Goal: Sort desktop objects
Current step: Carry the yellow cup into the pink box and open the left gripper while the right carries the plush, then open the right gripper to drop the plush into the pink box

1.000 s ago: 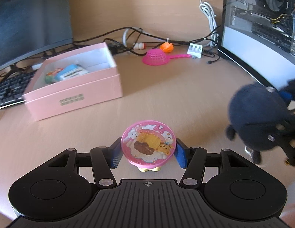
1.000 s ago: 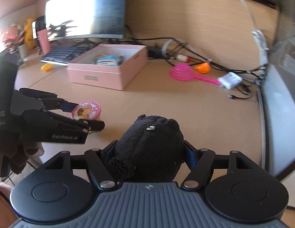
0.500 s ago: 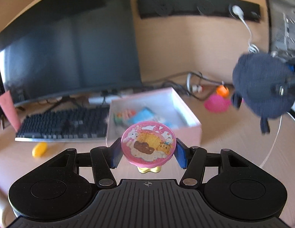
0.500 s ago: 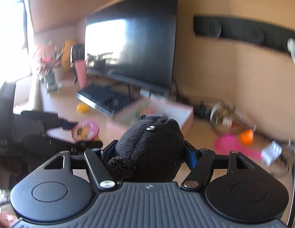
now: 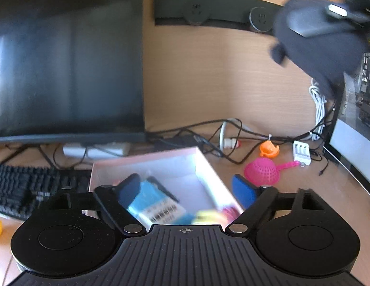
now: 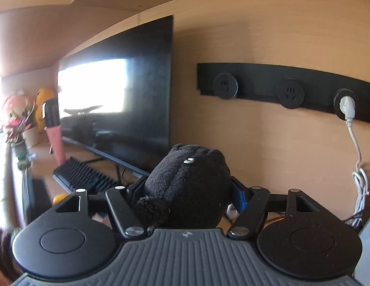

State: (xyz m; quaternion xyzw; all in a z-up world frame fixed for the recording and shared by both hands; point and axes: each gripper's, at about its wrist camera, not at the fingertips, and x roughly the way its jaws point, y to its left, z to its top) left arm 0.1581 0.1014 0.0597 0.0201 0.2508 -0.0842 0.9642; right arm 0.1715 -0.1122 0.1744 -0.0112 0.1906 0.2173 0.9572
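My left gripper (image 5: pixel 185 186) is open and empty above the pink box (image 5: pixel 208 166). Inside the box lie a blue packet (image 5: pixel 153 202) and a blurred pink and yellow toy (image 5: pixel 218 213) by the near right wall. My right gripper (image 6: pixel 188 190) is shut on a black plush toy (image 6: pixel 189 186) and holds it high, facing the wall. The plush also shows in the left wrist view (image 5: pixel 320 45), raised at the upper right.
A dark monitor (image 5: pixel 65 59) stands behind the box, a keyboard (image 5: pixel 22 188) to its left. A pink strainer (image 5: pixel 263 171), an orange toy (image 5: pixel 269 149), a white adapter (image 5: pixel 301 153) and tangled cables (image 5: pixel 208 138) lie at the right. A computer case (image 5: pixel 359 119) stands far right.
My left gripper has opened over the pink box and the round pink toy has dropped out of it into the box. My right gripper has lifted the plush higher.
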